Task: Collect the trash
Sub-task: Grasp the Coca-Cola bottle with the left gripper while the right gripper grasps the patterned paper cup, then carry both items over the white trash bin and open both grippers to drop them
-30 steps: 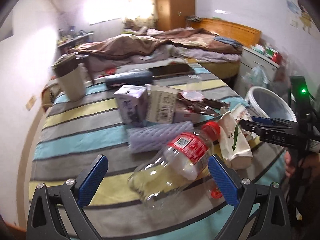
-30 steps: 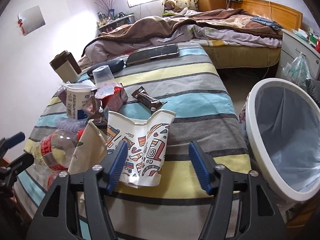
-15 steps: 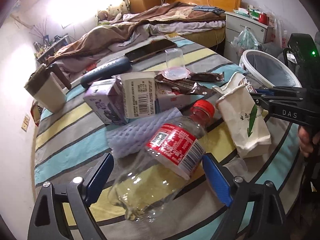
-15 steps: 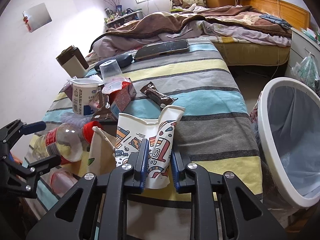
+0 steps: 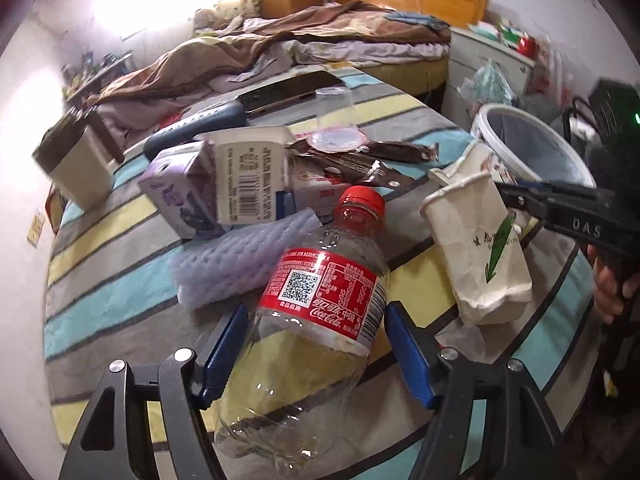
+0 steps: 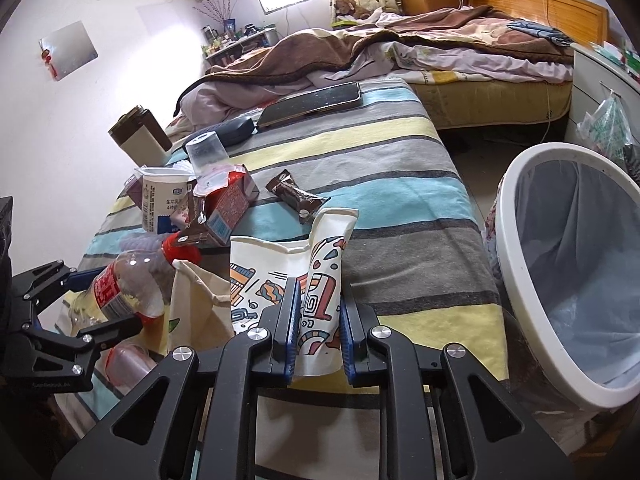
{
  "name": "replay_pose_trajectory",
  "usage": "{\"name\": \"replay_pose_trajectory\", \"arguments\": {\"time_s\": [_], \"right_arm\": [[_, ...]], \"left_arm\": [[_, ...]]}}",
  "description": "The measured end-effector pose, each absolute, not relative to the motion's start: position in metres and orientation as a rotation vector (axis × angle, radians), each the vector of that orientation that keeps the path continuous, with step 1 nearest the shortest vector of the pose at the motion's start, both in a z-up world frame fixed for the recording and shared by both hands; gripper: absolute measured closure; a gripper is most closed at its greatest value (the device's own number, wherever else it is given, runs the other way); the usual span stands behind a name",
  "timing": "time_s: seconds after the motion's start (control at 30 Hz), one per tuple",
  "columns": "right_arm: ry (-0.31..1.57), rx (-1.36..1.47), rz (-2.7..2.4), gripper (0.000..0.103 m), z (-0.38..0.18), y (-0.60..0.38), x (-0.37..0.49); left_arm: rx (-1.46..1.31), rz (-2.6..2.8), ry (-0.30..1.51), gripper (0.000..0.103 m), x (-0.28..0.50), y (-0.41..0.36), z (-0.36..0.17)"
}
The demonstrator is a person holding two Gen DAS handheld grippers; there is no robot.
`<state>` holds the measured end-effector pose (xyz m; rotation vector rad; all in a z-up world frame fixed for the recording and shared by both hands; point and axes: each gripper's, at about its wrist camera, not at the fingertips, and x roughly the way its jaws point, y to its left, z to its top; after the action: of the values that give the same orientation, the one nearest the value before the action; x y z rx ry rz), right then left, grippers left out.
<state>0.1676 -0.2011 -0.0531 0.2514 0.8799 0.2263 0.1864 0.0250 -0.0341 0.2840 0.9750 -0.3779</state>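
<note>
The bottle (image 5: 316,320) is clear, glossy plastic, dented, with a shiny red film label and a smooth red cap. Beside it the foam sleeve (image 5: 244,260) looks soft, matt and dimpled. The plain paper cup (image 5: 476,248) is matt and creased; the patterned paper cup (image 6: 296,276) has a smoother printed coat. The striped cloth (image 6: 384,184) over the table is woven and matt. The snack wrapper (image 6: 298,196) is glossy brown foil. The bin (image 6: 516,280) has a smooth white plastic rim and a thin, wrinkled liner. Both grippers are matt black with blue pads.
</note>
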Motion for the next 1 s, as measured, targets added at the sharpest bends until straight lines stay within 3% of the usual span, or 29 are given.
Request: {"name": "replay_pose_trajectory", "arguments": {"time_s": [0.57,1.0], "right_arm": [[0.831,0.265,0.232,0.083,-0.042,-0.208,0.156],[0.741,0.288,0.191,0.083,-0.014,-0.237,0.139]], "left_arm": [[0.131,-0.293,0.904,0.036,0.168,0.049,-0.008],[0.104,-0.345,0.799,0.036,0.151,0.008,0.034]]}}
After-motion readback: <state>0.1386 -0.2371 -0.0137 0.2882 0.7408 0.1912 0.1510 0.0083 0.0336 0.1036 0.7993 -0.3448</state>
